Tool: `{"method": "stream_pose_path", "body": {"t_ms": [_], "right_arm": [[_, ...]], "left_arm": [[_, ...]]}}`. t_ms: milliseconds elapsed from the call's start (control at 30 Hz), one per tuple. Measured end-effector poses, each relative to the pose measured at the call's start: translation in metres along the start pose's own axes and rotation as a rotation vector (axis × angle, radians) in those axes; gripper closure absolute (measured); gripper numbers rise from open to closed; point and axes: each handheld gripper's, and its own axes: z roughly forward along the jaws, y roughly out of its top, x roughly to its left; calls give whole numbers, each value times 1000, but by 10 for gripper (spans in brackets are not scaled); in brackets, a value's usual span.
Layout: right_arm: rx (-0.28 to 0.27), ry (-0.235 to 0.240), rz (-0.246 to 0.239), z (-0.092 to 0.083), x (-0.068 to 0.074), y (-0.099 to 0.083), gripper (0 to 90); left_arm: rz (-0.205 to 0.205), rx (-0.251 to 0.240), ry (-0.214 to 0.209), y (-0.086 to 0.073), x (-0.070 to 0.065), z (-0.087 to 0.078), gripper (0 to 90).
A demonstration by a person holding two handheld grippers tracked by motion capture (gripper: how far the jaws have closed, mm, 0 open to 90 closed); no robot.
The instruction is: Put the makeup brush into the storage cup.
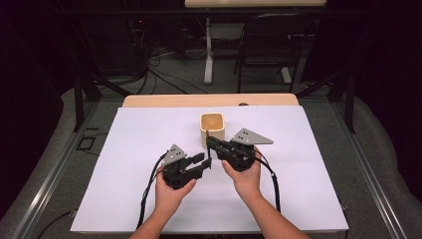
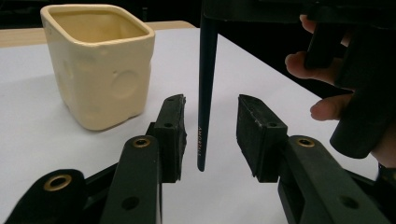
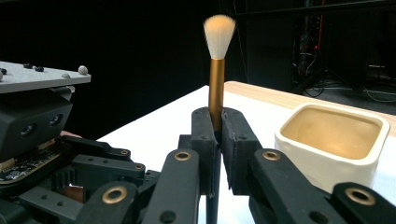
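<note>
Right claw (image 3: 219, 140) clamped on brush (image 3: 217, 70)

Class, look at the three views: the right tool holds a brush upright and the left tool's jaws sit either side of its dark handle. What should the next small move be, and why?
Probably close the left tool on the brush handle. Its jaws flank the handle with gaps on both sides, while the right tool clamps the brush bristles-up beside the cream cup.

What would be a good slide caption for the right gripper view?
Right hand-held gripper clamps a makeup brush upright, white bristles on top, beside a cream square cup.
</note>
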Motion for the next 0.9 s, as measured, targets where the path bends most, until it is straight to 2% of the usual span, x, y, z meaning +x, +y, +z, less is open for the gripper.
{"method": "stream_pose_path", "body": {"t_ms": [367,400,533,767,900], "right_arm": [[-4,0,-7,-2,-1,1,839],[-11,3,-8,-1,-1,1,839],[17,0,0,-2,0,1,839],[-3,7,-9,0,0,-1,839],[10,10,-7,1,2,-2,839]], "left_arm": [[-11,-1,-1,-1,1,7,659],[-15,-10,10,-2,1,8,664],[-18,2,1,-2,1,9,692],[-23,-5,4,-3,3,11,734],[-29,2,6,-3,3,11,751]]}}
